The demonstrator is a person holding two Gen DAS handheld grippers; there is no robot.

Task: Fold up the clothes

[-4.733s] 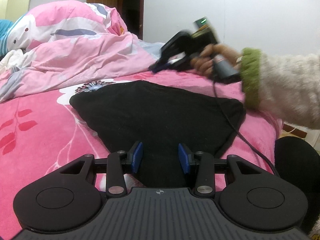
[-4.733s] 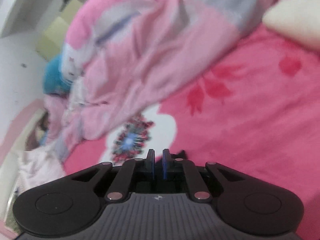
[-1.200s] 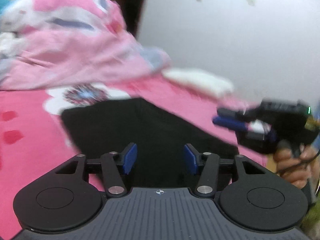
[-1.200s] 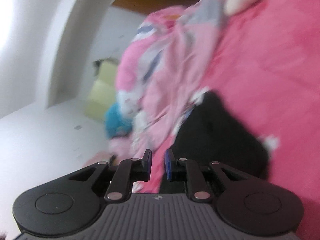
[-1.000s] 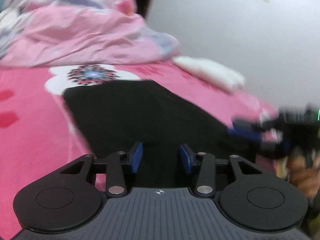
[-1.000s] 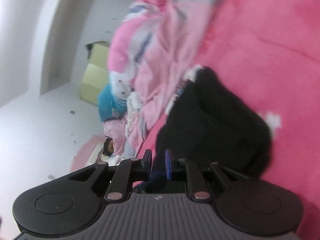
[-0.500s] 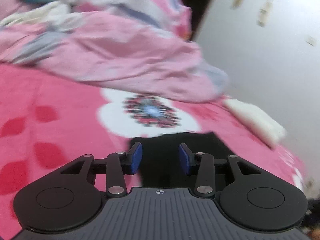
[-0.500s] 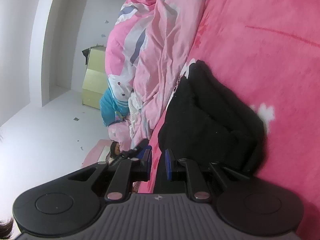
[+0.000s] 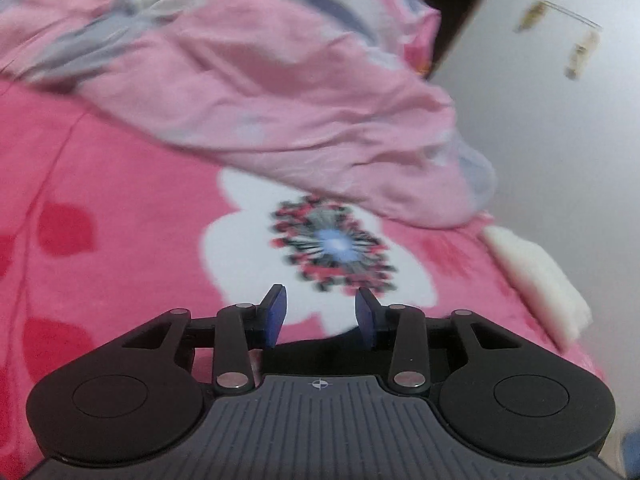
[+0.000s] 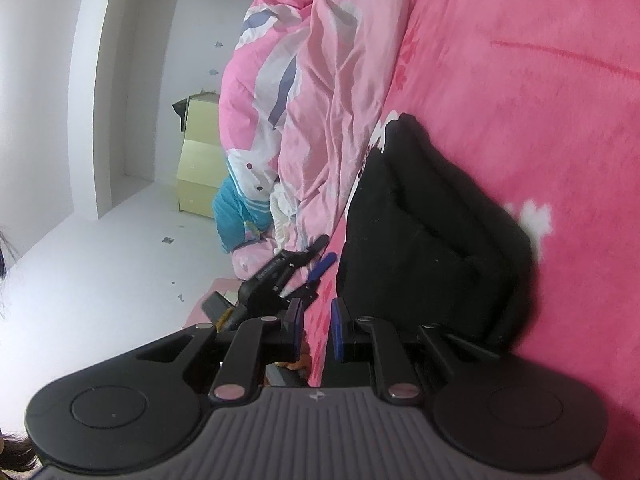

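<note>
Right wrist view: black garment [image 10: 432, 236] bunched on pink bed [image 10: 560, 92]. Soft, limp, light; grab a hem corner. Left hand-held gripper [image 9: 320, 316] closing, nothing pinched; right hand-held gripper [image 10: 316, 328] narrow gap, empty

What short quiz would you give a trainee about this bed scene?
1. True or false: the black garment lies on the pink blanket.
2. What colour are the pads of the right gripper? A blue, B red, C green.
3. Fill in: the flower print on the blanket has ___ petals.
Key: 1 true; 2 A; 3 white.
</note>
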